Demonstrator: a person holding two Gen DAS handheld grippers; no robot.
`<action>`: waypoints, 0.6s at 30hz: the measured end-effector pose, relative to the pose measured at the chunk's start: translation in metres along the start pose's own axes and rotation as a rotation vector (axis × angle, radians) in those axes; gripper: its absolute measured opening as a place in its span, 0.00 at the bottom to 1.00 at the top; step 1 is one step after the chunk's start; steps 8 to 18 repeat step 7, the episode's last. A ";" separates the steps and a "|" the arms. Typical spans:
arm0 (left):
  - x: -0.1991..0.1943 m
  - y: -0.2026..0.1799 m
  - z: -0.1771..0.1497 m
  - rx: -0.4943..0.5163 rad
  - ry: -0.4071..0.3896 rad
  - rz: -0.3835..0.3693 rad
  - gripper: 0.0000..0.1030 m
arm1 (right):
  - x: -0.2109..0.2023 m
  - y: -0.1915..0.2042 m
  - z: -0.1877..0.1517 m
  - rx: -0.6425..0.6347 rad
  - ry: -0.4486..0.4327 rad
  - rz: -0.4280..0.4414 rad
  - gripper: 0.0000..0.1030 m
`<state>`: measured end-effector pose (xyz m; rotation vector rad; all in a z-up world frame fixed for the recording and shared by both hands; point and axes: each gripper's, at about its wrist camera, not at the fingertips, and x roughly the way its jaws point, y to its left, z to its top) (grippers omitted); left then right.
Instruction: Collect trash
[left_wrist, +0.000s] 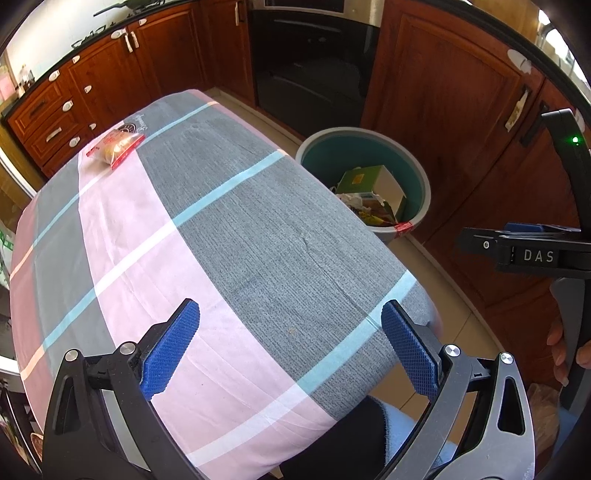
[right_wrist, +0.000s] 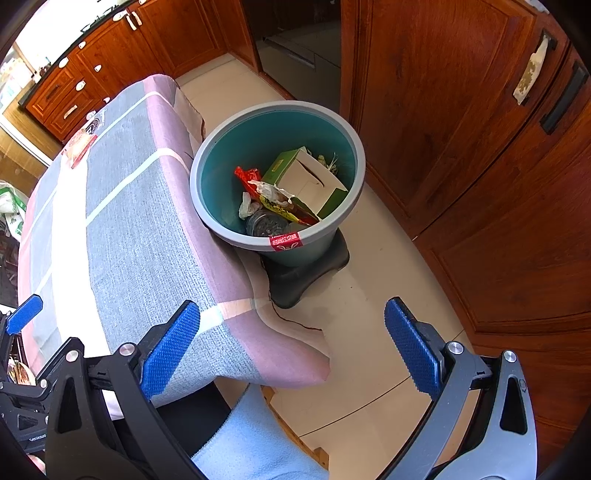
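Note:
A red snack packet (left_wrist: 115, 145) lies on the far left end of the cloth-covered table (left_wrist: 221, 229); it also shows in the right wrist view (right_wrist: 80, 144). A teal bin (left_wrist: 417, 173) with a grey rim stands on the floor to the table's right, holding a green box, wrappers and paper; it also shows in the right wrist view (right_wrist: 218, 177). My left gripper (left_wrist: 290, 336) is open and empty above the table's near end. My right gripper (right_wrist: 291, 336) is open and empty over the table's near right corner, short of the bin.
Wooden kitchen cabinets (left_wrist: 443, 92) and a dark oven (left_wrist: 314, 66) line the far side and right. The bin rests on a black stand (right_wrist: 306, 277) on the tiled floor. A person's blue-clad leg (right_wrist: 258, 443) is below the table edge.

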<state>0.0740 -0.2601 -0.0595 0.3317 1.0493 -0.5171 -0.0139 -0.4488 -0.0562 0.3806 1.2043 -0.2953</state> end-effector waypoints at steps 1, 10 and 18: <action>0.001 0.000 0.000 -0.002 0.004 0.002 0.96 | -0.001 -0.001 0.001 0.001 -0.002 0.000 0.93; 0.006 0.003 -0.001 -0.014 0.028 0.001 0.96 | -0.001 -0.004 0.002 0.009 -0.001 -0.003 0.93; 0.006 0.003 -0.001 -0.014 0.028 0.001 0.96 | -0.001 -0.004 0.002 0.009 -0.001 -0.003 0.93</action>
